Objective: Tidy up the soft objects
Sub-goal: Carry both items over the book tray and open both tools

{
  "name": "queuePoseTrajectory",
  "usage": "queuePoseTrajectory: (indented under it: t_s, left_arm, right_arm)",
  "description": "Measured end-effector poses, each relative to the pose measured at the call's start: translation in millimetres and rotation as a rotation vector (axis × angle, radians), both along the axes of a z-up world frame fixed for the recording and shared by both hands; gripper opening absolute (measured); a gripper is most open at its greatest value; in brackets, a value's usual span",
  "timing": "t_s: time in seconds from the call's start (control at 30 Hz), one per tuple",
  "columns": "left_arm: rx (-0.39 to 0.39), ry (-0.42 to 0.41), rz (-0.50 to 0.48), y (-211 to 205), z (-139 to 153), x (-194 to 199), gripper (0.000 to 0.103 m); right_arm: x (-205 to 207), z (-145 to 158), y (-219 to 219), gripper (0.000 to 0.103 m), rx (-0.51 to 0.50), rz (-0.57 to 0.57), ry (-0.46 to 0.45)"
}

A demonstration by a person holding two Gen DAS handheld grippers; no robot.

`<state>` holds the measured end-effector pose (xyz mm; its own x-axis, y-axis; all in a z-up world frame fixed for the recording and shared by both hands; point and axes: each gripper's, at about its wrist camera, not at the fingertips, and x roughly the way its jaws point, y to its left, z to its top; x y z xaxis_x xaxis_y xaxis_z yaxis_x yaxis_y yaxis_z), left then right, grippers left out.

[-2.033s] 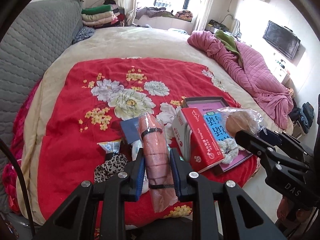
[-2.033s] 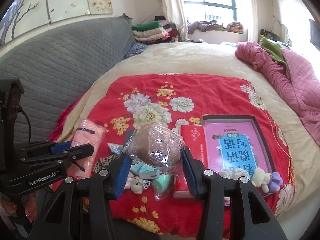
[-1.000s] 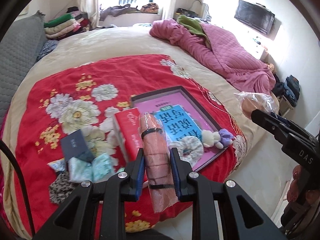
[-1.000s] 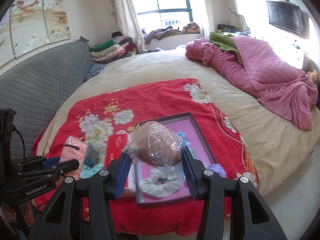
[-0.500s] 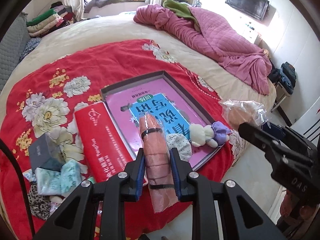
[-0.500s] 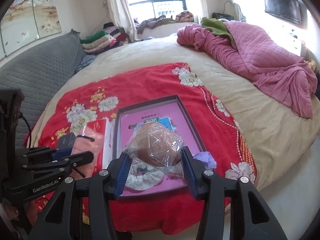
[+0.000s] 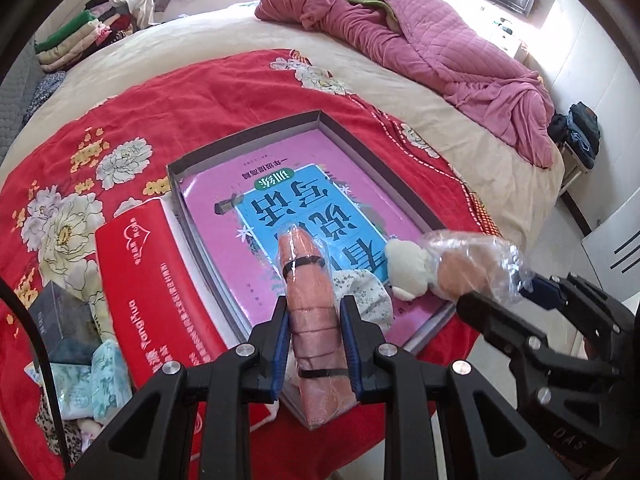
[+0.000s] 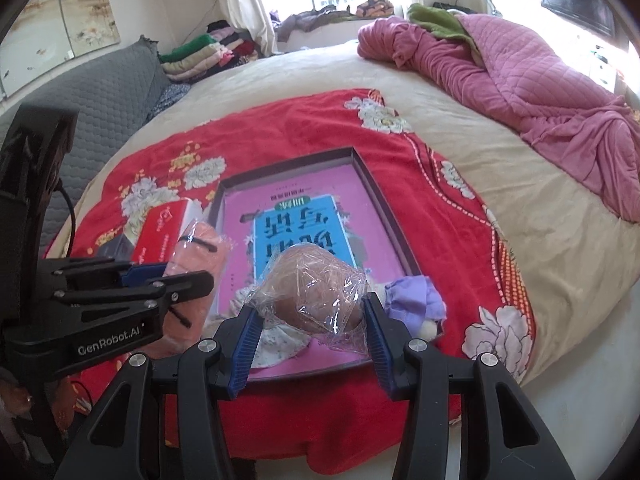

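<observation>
Right now I've got both grippers loaded & hanging over the near end of the tray [image 7: 320, 118] on the bed. Left gripper [image 7: 314, 336]: jaws clenched on the pink cloth roll [image 7: 310, 300], a plastic-wrapped bundle w/ two black bands, poking out fwd past the jaws. Right gripper [image 8: 306, 332]: jaws grasping the brown bagged item [image 8: 310, 288], crinkly clear wrap; can't tell what's inside.

Step in hand, I'd say: carrying both soft things to the tray for drop-off. Ahead of the jaws the tray's far half looks bare; just under the jaws sit a floral scrunchie [image 7: 366, 292], a cream plush [image 7: 406, 268] & a purple plush bit [image 8: 416, 294].

Next move prob. calls for lowering each load into bare tray floor beyond those toys, then releasing; grippers are near each other, so one at a time seems safer.

Writing: tray floor shows big Chinese characters, upside-down from my side, can't make them out. Red box [image 7: 160, 288], left of my left jaws, reads "Yanghua"-ish, not sure. Left gripper body says "GenRobot.AI"; right one "DAS".
</observation>
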<state>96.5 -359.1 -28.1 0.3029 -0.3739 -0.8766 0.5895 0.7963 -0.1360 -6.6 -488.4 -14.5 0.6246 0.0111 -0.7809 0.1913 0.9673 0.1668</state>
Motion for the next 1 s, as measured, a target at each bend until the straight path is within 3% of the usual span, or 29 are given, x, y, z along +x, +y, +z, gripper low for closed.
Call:
queuePoseTrajectory:
  t_s: [0.4,1.0]
  left_arm:
    - [-0.006,0.072,0.011,-13.3,-21.9,28.1,0.025]
    - [0.042,0.084,0.005,-20.0,-37.6,33.4,0.028]
  right_arm:
    - [13.0,-35.6,9.5,0.051,-0.004,0.037,0.056]
    - [30.0,-67.6,23.2,0.054,0.015,0.044,0.114]
